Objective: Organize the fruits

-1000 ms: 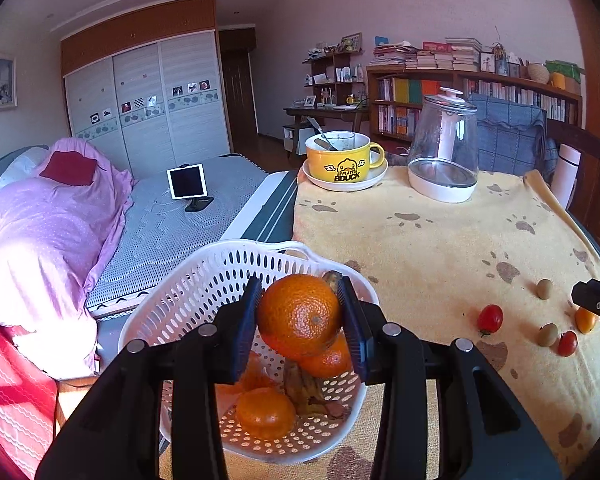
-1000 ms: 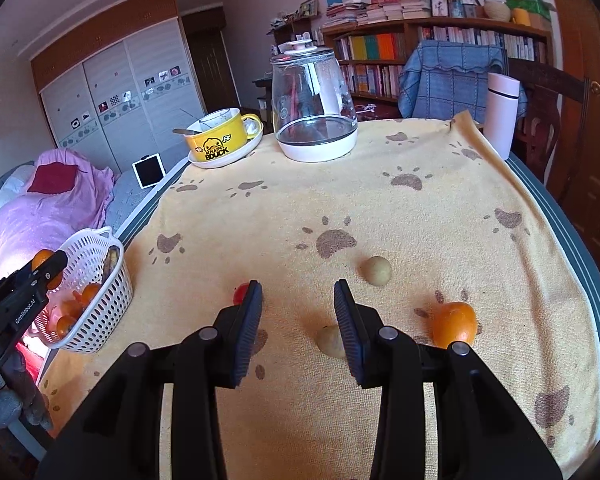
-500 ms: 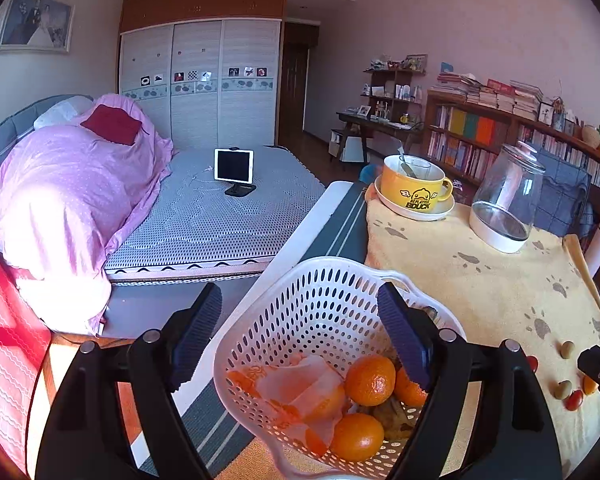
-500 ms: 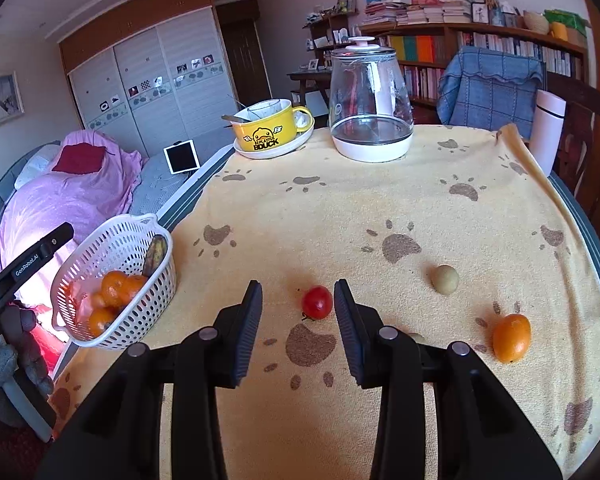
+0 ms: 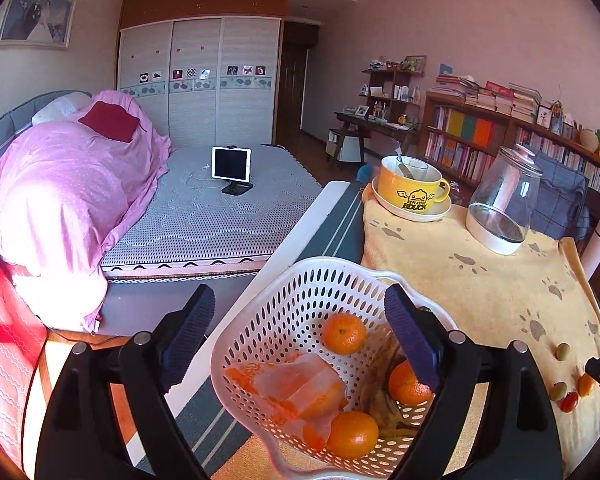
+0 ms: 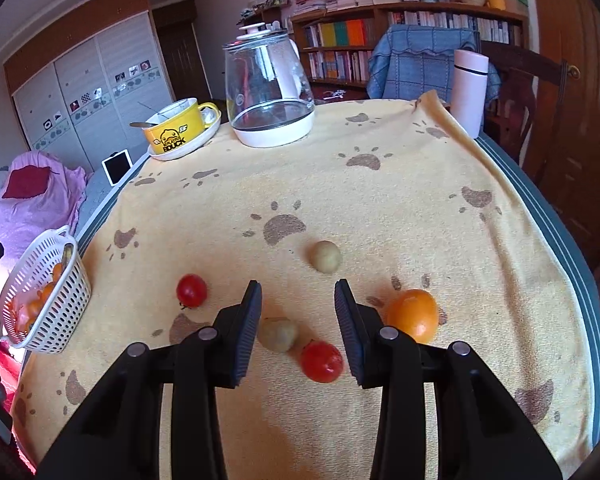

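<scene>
My left gripper [image 5: 300, 320] hangs wide open over the white basket [image 5: 296, 292], which holds three oranges [image 5: 344, 334], a banana and a plastic-wrapped piece. My right gripper [image 6: 298, 304] stands open and empty low over the yellow paw-print cloth [image 6: 380, 200]. Between and just below its fingers lie a greenish fruit [image 6: 278, 334] and a red tomato [image 6: 322, 361]. An orange [image 6: 414, 314] sits to the right, another tomato [image 6: 191, 289] to the left, a second greenish fruit [image 6: 326, 256] further ahead. The basket [image 6: 46, 300] stands at the cloth's left edge.
A yellow duck mug on a saucer [image 6: 182, 128], a glass kettle [image 6: 270, 92] and a white tumbler [image 6: 468, 88] stand at the table's far side. A chair with a blue cover [image 6: 424, 64] is behind. A bed with pink bedding [image 5: 72, 184] lies left of the table.
The left gripper opened and the orange it held dropped into the basket; it then drew back above it. The right gripper moved over the loose fruits, now straddling a greenish fruit and tomato.
</scene>
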Available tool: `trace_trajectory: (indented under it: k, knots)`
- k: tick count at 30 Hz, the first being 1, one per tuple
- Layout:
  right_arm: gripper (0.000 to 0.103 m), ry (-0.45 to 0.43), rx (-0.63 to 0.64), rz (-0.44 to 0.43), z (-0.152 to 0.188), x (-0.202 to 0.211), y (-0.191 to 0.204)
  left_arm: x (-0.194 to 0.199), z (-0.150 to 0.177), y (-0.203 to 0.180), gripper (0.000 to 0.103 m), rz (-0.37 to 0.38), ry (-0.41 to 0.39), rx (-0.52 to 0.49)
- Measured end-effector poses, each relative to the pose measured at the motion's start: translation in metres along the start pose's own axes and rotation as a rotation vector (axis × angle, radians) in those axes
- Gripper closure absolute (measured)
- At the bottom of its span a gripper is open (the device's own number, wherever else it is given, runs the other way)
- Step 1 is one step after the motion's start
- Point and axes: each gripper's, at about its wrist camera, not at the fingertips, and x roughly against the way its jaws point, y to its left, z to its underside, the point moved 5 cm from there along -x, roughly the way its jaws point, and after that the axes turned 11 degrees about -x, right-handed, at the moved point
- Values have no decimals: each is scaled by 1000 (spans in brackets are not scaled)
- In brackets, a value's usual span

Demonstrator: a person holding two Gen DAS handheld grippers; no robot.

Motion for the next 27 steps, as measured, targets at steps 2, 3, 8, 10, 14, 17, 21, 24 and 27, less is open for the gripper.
trace_trajectory:
  k: [2, 3, 8, 10, 14, 17, 21, 24, 27]
  knots:
    - [64, 0, -29, 46, -1, -3, -21, 0, 0, -1, 10, 3, 0, -1]
    - [64, -2, -43, 67, -2, -5, -31, 0, 0, -1, 10, 5, 0, -2]
    - [64, 12, -99, 120, -4, -14, -63, 0, 2, -5, 7, 12, 6, -5]
    - [63, 27, -108, 123, -4, -21, -68, 0, 2, -5, 7, 13, 6, -5]
    - [54, 53, -89, 131, 1, -36, -67, 0, 2, -6, 7, 13, 2, -4]
    - [54, 73, -69, 155, 5, -47, -65, 0, 2, -7, 7, 12, 2, -4]
    - [59, 79, -55, 170, 3, -53, -64, 0, 1, -4, 7, 11, 2, 3]
    - [65, 83, -43, 172, 3, -52, -62, 0, 1, -4, 7, 11, 1, 3]
    - [65, 78, -49, 153, 2, -47, -55, 0, 1, -2, 7, 9, 1, 7]
